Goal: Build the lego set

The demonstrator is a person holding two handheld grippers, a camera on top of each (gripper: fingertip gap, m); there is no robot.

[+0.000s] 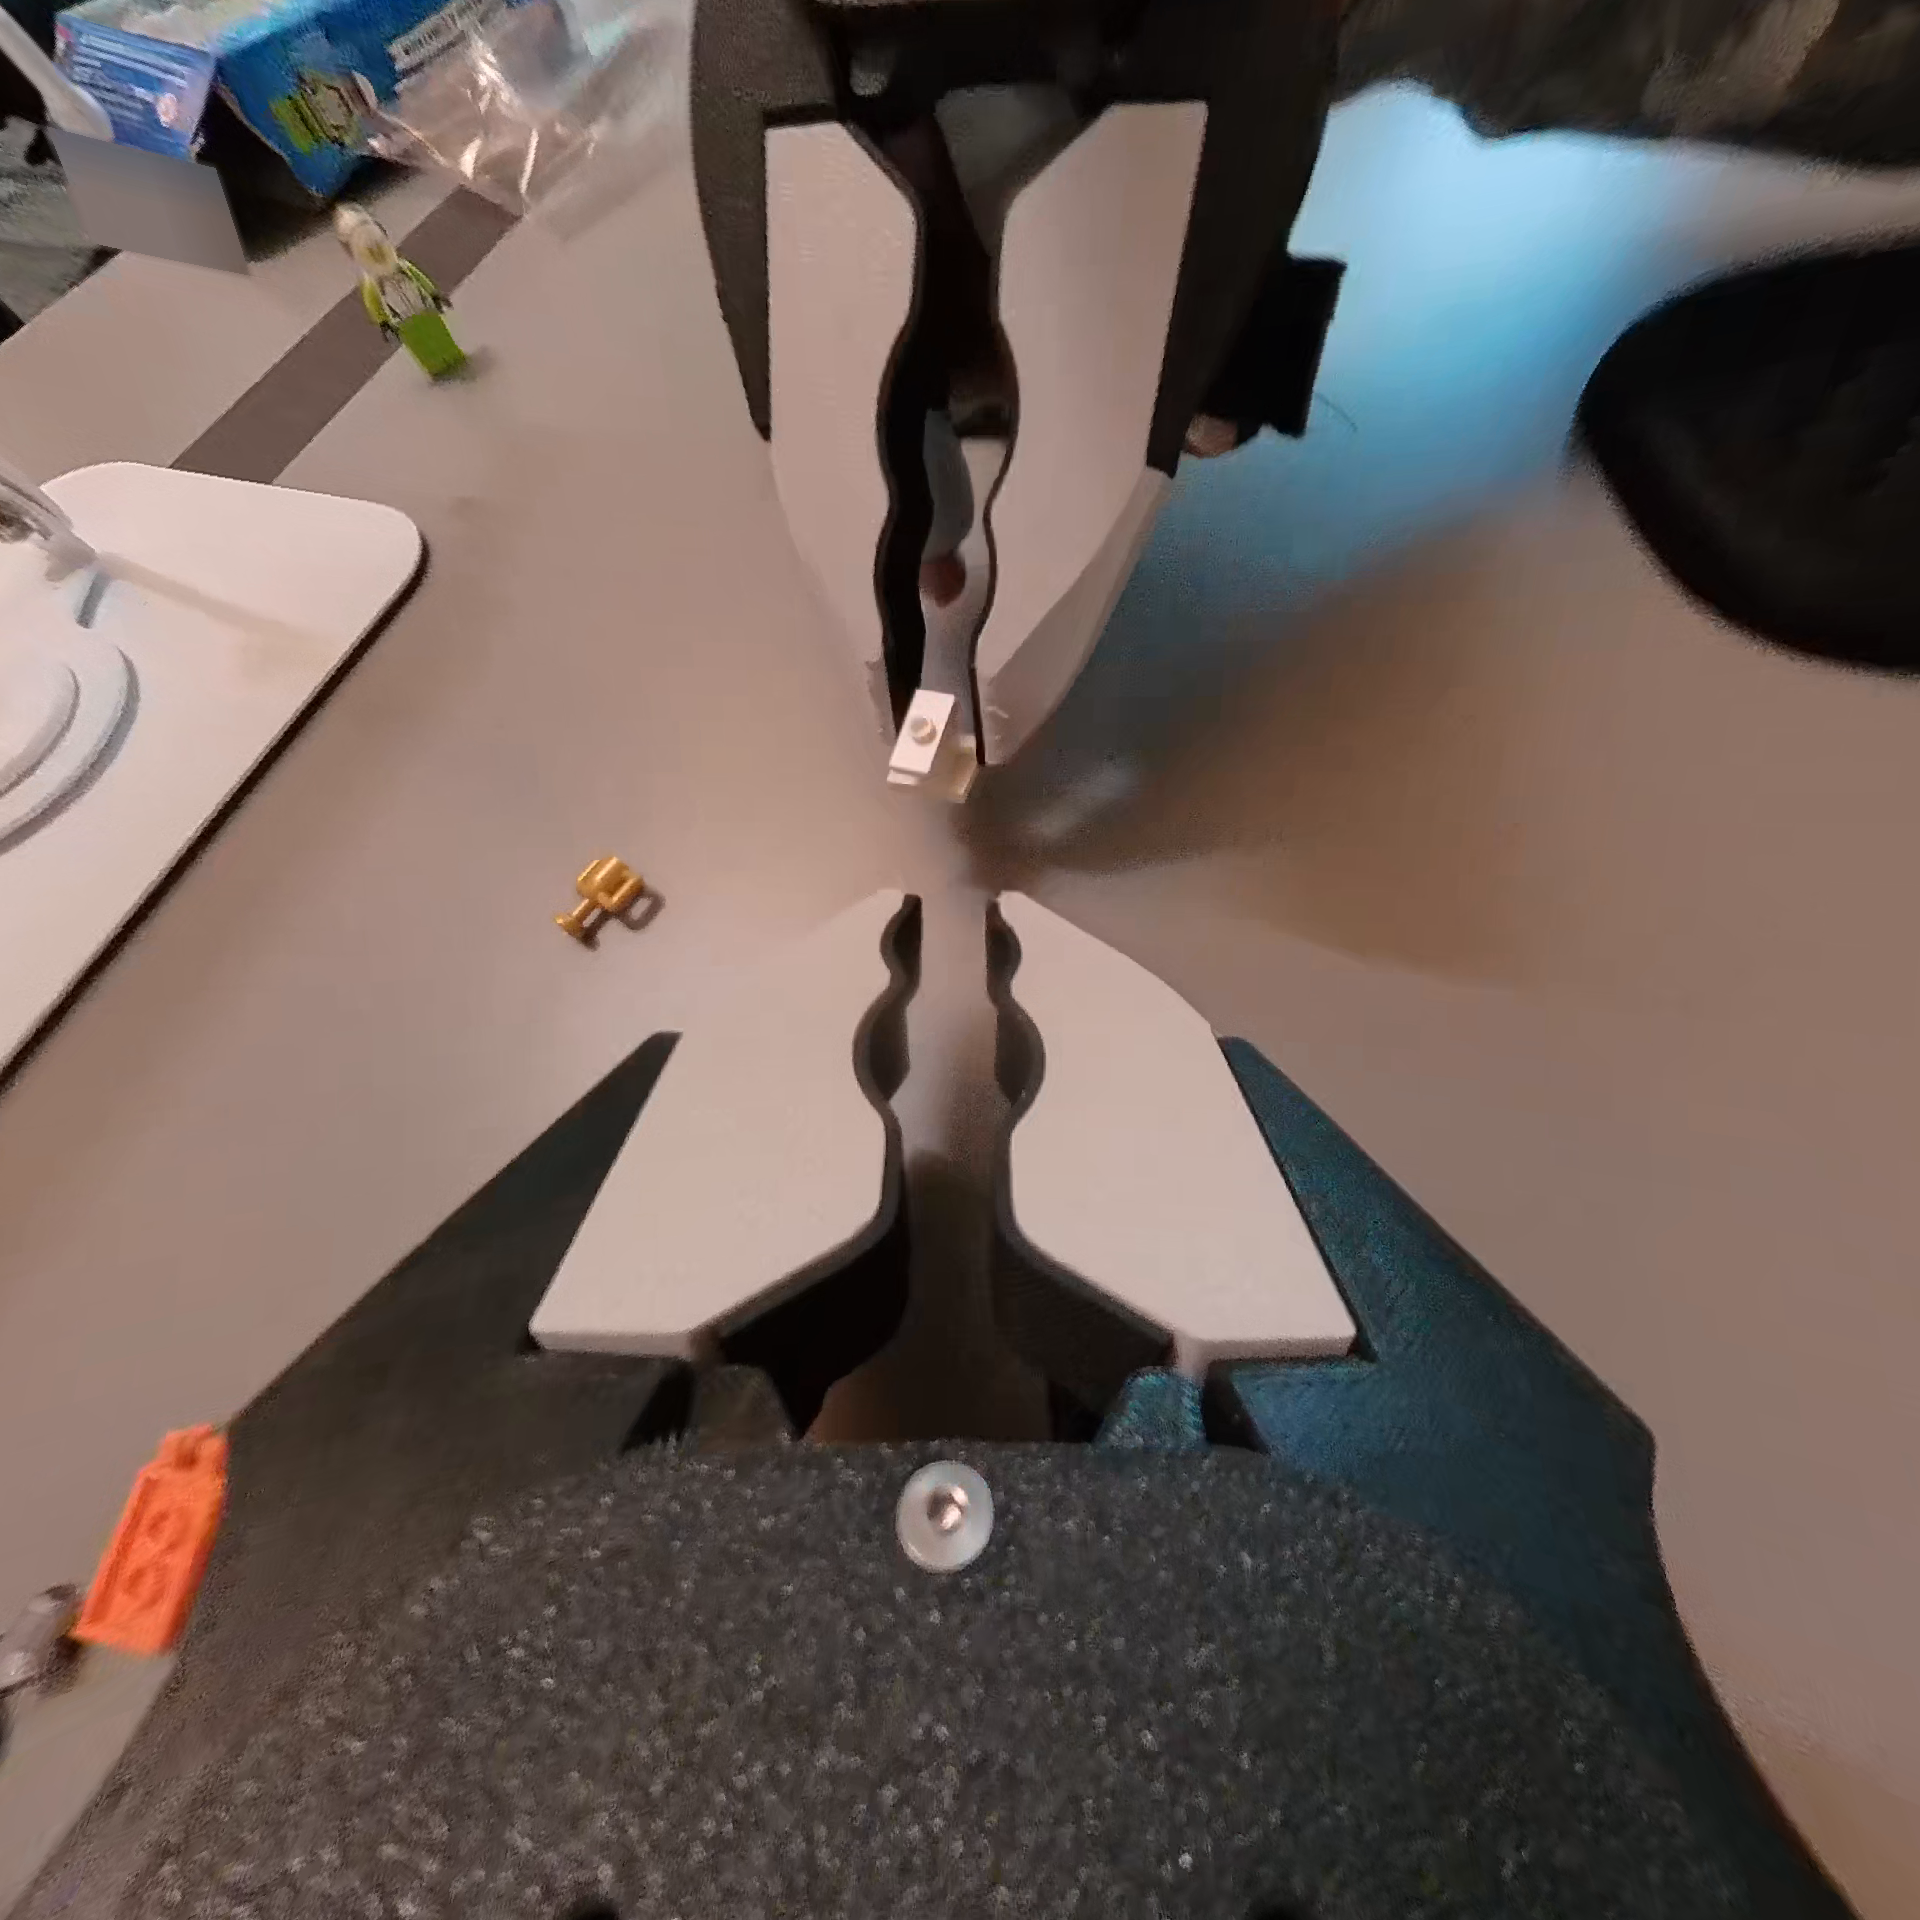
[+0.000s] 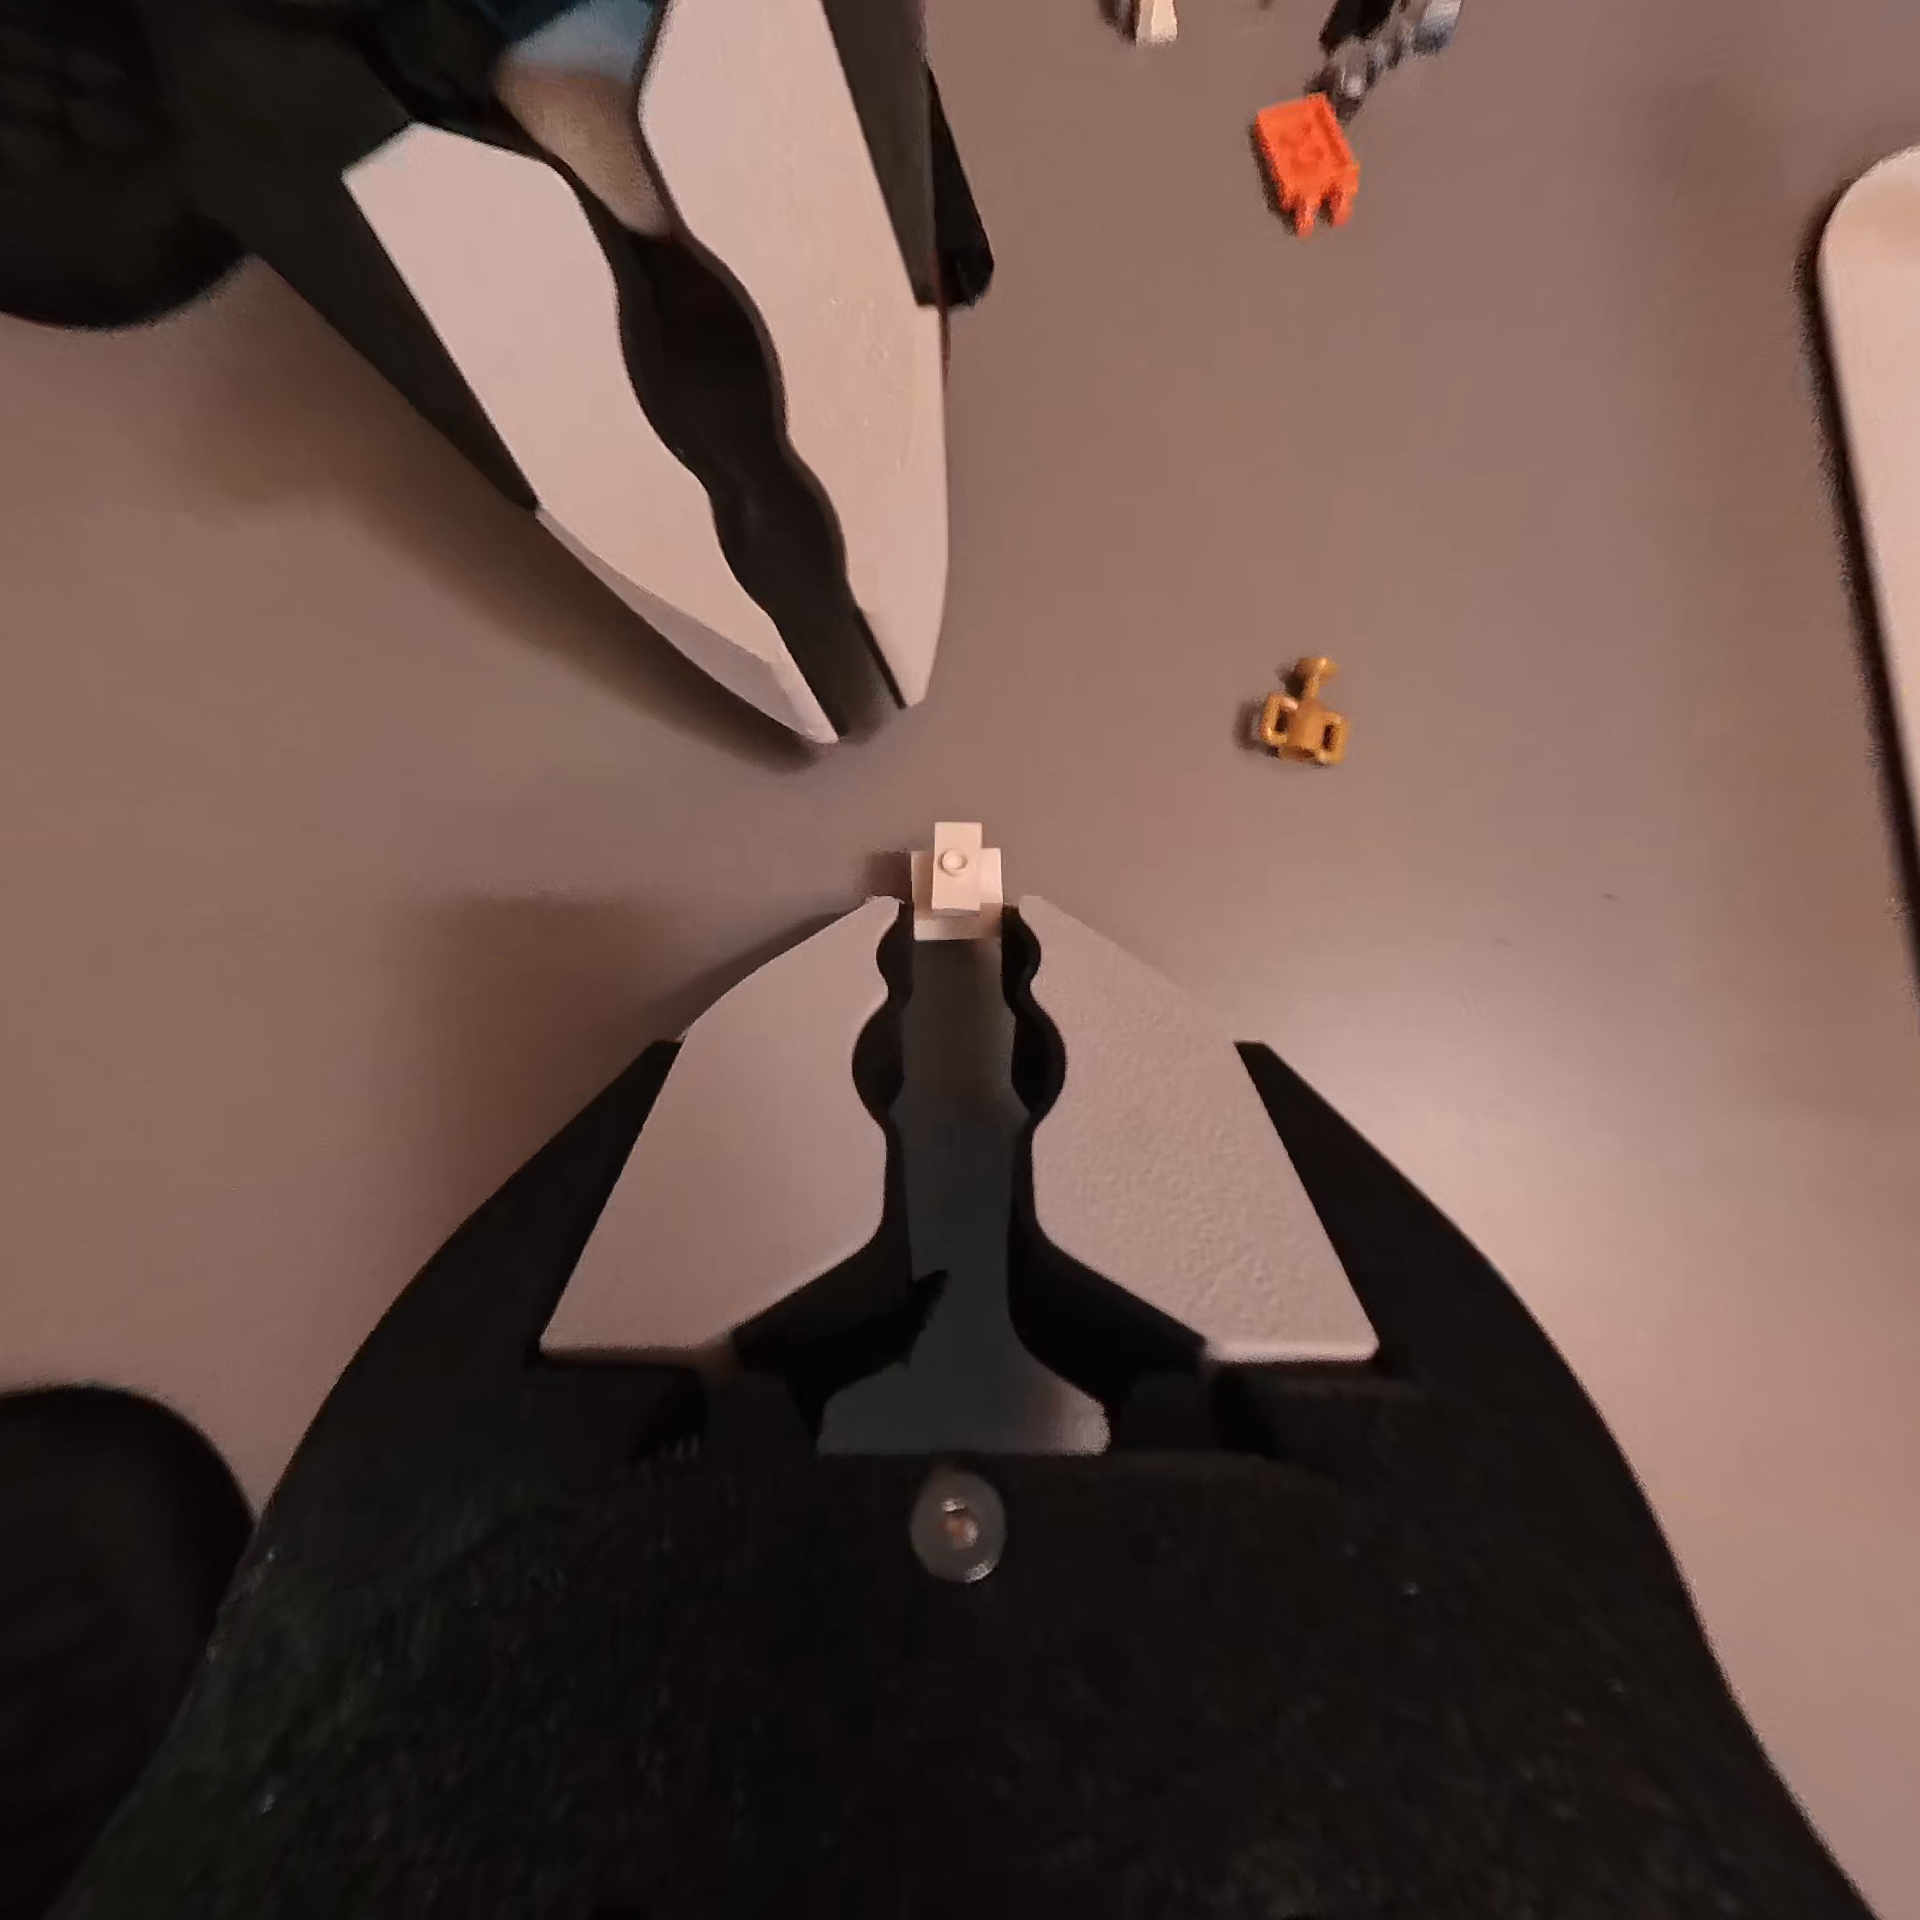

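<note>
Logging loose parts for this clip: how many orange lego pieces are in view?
1. The orange piece lies flat on the table, beyond the gold piece, beside the left gripper's body. Others may sit out of frame.

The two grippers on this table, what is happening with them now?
A person is building a lego set with a gripper in each hand. The right gripper pinches a small white piece at its tips, just above the grey table. The left gripper faces it, empty, its tips nearly closed. A gold piece, an orange brick and a green minifigure wait loose on the table.
</note>
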